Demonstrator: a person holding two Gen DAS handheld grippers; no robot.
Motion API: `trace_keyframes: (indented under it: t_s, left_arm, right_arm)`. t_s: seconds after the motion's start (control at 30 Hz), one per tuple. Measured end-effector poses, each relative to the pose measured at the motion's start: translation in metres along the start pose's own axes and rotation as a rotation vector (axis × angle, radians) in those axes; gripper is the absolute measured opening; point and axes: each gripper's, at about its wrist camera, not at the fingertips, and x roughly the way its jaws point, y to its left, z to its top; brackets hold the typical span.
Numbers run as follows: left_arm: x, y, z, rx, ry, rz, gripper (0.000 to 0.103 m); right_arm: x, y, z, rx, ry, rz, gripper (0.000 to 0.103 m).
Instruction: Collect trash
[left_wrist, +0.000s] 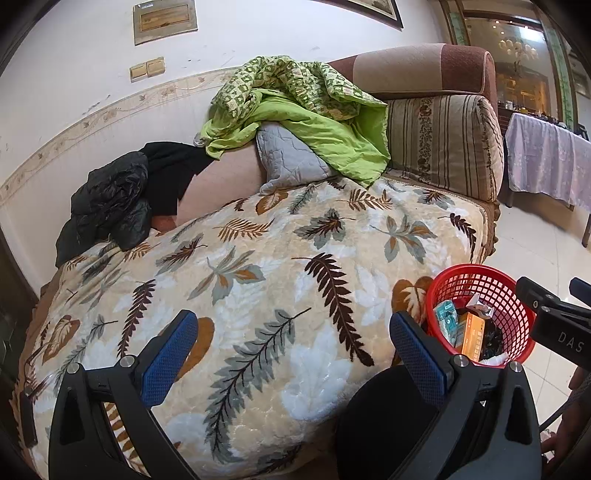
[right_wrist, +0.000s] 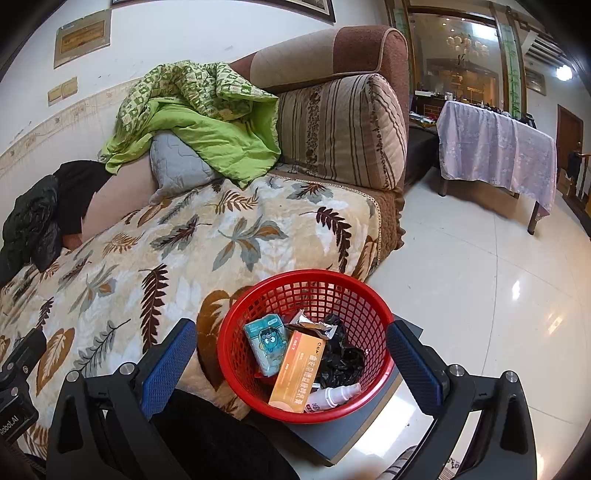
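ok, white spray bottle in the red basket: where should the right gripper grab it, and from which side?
Likely the body of the white spray bottle, taken from above. It lies on its side at the near edge of the red basket, close to the wall, its base beside the orange box. The right gripper is open; close the fingers across the barrel, not lengthwise.

"DAS" on right tool (left_wrist: 554, 314) body; "Robot.AI" on left tool (right_wrist: 14, 406) body; orange box (right_wrist: 297, 369) print unreadable.

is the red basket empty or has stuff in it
Has stuff in it. The red basket holds an orange box, a teal packet, a black bag and a small white bottle.
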Motion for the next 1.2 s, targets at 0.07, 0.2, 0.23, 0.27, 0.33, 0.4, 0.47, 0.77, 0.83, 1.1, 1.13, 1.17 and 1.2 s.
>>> trace_keyframes:
  t_s: [0.07,0.2,0.23,0.27,0.33,0.4,0.47,0.77,0.83,1.1,1.13,1.17,1.2]
  left_arm:
    - [0.0001,-0.0001,-0.0004,0.001,0.002,-0.003,0.103]
    - [0.0001,0.0002,0.0,0.001,0.001,-0.001,0.103]
    - [0.0002,0.0003,0.0001,0.0,0.001,-0.001,0.103]
    - [-0.0002,0.0001,-0.0001,0.0,0.001,-0.001,0.103]
    - [0.0002,0.0005,0.0002,0.0,0.0,0.0,0.103]
    - [0.0002,0.0009,0.0002,0.0,0.001,-0.001,0.103]
    - [0.0,0.0007,-0.0001,-0.002,0.001,-0.001,0.103]
    - [-0.0001,0.0017,-0.0002,0.002,0.001,-0.001,0.103]
    - [-0.0002,0.0019,-0.0001,-0.001,0.0,-0.004,0.103]
    - [-0.0003,0.0017,-0.0002,-0.001,0.001,-0.003,0.103]
    - [-0.0002,0.0017,-0.0001,-0.001,0.0,-0.002,0.103]
    - [-0.0004,0.0015,-0.0003,-0.001,0.0,-0.002,0.103]
    - [-0.0002,0.0019,-0.0002,-0.001,0.001,-0.003,0.103]
  right_arm:
    - [-0.0002,0.0002,0.0013,0.0,0.001,-0.001,0.103]
    - [-0.0001,0.0004,0.0014,0.0,0.003,-0.001,0.103]
    - [0.0001,0.0004,0.0011,0.0,0.003,-0.001,0.103]
    - [0.0001,0.0004,0.0009,0.0,0.003,-0.001,0.103]
    - [0.0003,0.0005,0.0012,-0.001,0.005,-0.001,0.103]
    - [0.0019,0.0004,0.0006,-0.001,0.008,-0.001,0.103]
    - [0.0023,0.0003,0.0001,-0.001,0.01,-0.001,0.103]
    - [0.0025,0.0002,0.0,0.001,0.011,-0.001,0.103]
    - [0.0027,0.0003,0.0003,0.0,0.011,-0.001,0.103]
    - [0.003,0.0001,0.0003,0.0,0.012,-0.001,0.103]
    - [0.003,0.0001,0.0003,0.0,0.012,0.0,0.103]
    - [0.0032,0.0001,0.0006,0.0,0.012,0.0,0.103]
    - [0.003,0.0,-0.0001,0.0,0.012,-0.001,0.103]
